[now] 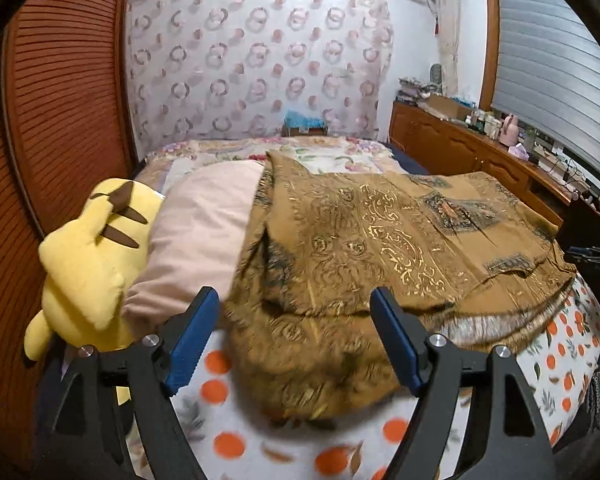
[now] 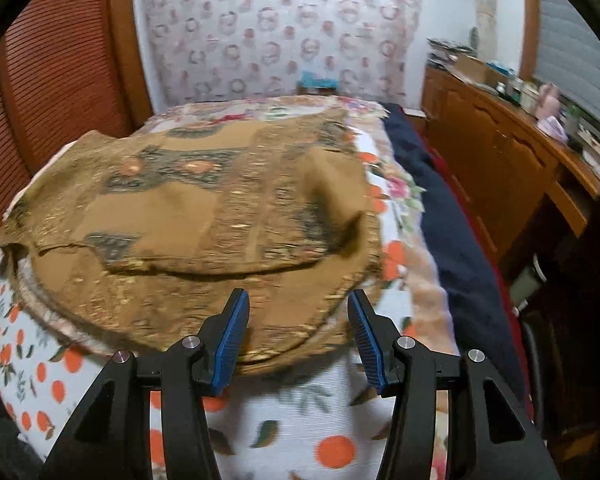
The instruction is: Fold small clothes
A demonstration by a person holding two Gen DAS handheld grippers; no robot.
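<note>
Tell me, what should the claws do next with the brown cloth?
Probably lower the left claw and pinch the near edge of the brown cloth. Both claws look open and hold nothing, and the cloth lies rumpled there on the orange-dotted sheet.

Motion blur smears the near edge of the brown patterned garment (image 1: 380, 240) in the left wrist view, so its hem and folds there cannot be read. The right wrist view is blurred throughout: the garment's print dissolves into streaks. The garment hides most of the orange-print sheet (image 1: 228, 440) beneath it and covers the right part of the pink pillow (image 1: 204, 232). The yellow plush toy (image 1: 88, 264) is partly hidden behind the left gripper's (image 1: 296, 340) finger. Items on the wooden sideboard (image 1: 460, 148) are too small to name; one may be a pink jug.
</note>
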